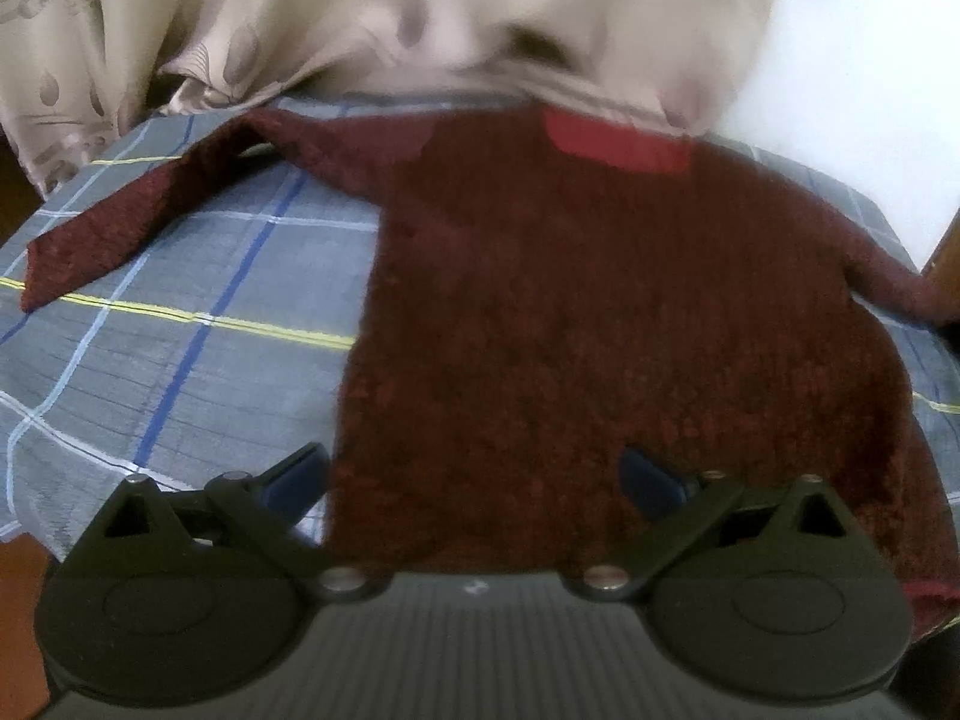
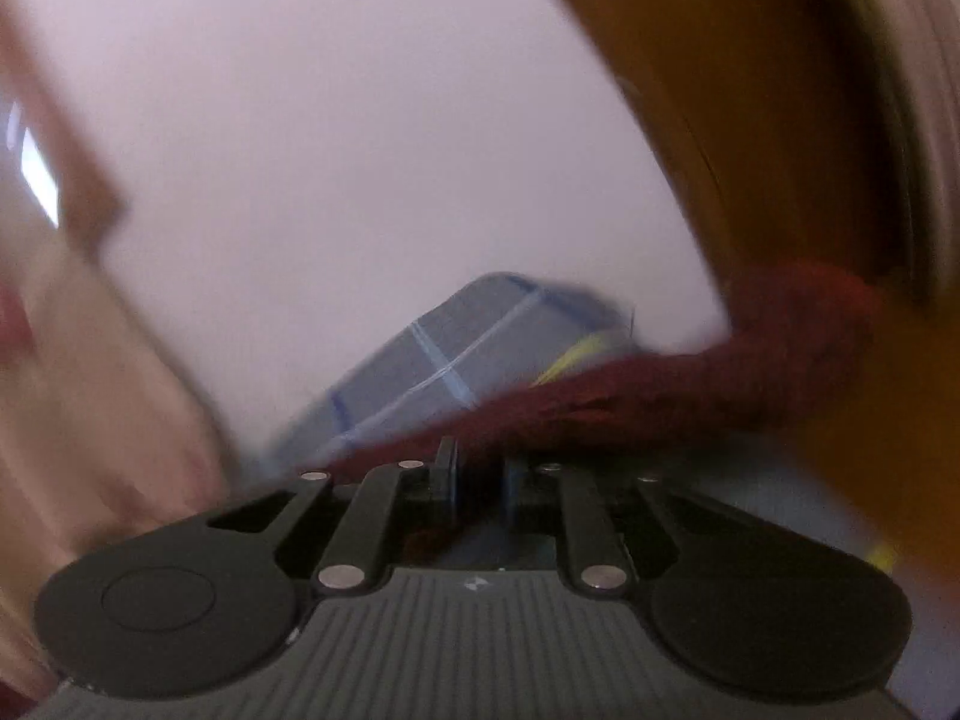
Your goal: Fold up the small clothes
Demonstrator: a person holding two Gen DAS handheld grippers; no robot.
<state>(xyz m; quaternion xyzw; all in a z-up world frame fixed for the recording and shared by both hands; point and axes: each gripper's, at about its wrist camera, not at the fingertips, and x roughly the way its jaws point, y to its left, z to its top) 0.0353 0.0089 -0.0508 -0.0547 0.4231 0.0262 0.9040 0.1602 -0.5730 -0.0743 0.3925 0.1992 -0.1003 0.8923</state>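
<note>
Left wrist view: a dark red sweater (image 1: 600, 312) lies spread on a checked blue-grey bedcover (image 1: 180, 348), directly ahead of the left gripper (image 1: 474, 480), its long axis running away from the fingers toward the red collar patch (image 1: 618, 141). One sleeve (image 1: 150, 216) stretches out ahead and to the left; the other trails off to the right. The left gripper hovers at the hem with jaws spread wide, holding nothing, one finger over the bedcover, the other over the knit. In the blurred right wrist view, the right gripper (image 2: 480, 474) has its fingers drawn close together with maroon fabric, apparently the right sleeve (image 2: 690, 384), caught between them and trailing ahead to the right. Judging by this, the right hand is better placed to carry that sleeve across the body.
</note>
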